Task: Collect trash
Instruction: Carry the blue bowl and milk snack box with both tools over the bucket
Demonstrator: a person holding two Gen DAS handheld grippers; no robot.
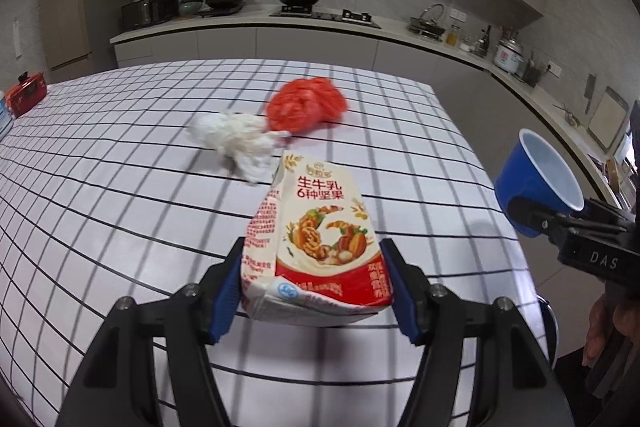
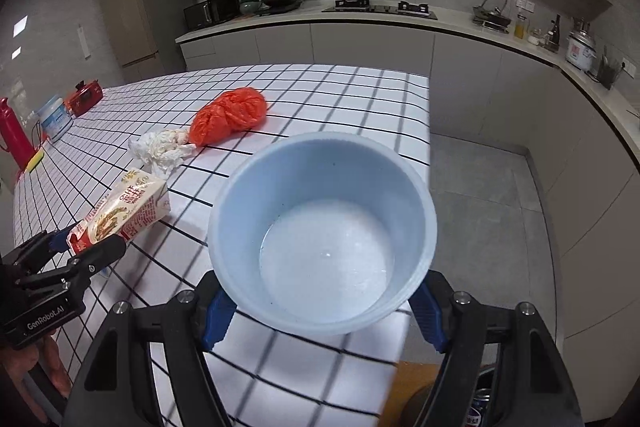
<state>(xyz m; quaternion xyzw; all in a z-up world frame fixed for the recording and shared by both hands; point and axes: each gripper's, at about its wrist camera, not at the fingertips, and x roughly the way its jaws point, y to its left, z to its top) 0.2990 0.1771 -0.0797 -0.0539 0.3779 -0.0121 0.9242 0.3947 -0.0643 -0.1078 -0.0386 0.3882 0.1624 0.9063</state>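
Note:
My left gripper (image 1: 316,291) is shut on a crumpled milk carton (image 1: 316,239) with red and white print, lifted above the checked table (image 1: 120,195). The same carton (image 2: 124,211) shows in the right wrist view, clamped in the left gripper (image 2: 90,247). My right gripper (image 2: 322,311) is shut on a blue paper cup (image 2: 324,231), empty and white inside, held near the table's right edge. From the left wrist view that cup (image 1: 536,179) hangs at the right in the right gripper (image 1: 528,215). A crumpled white tissue (image 1: 240,139) and a red plastic bag (image 1: 306,105) lie on the table.
A red pot (image 2: 82,97), a white tub (image 2: 56,119) and a red bottle (image 2: 14,135) stand at the table's far left. Kitchen counters with a stove (image 2: 380,9), pans and a rice cooker (image 2: 580,51) run behind and along the right. Grey floor (image 2: 488,195) lies right of the table.

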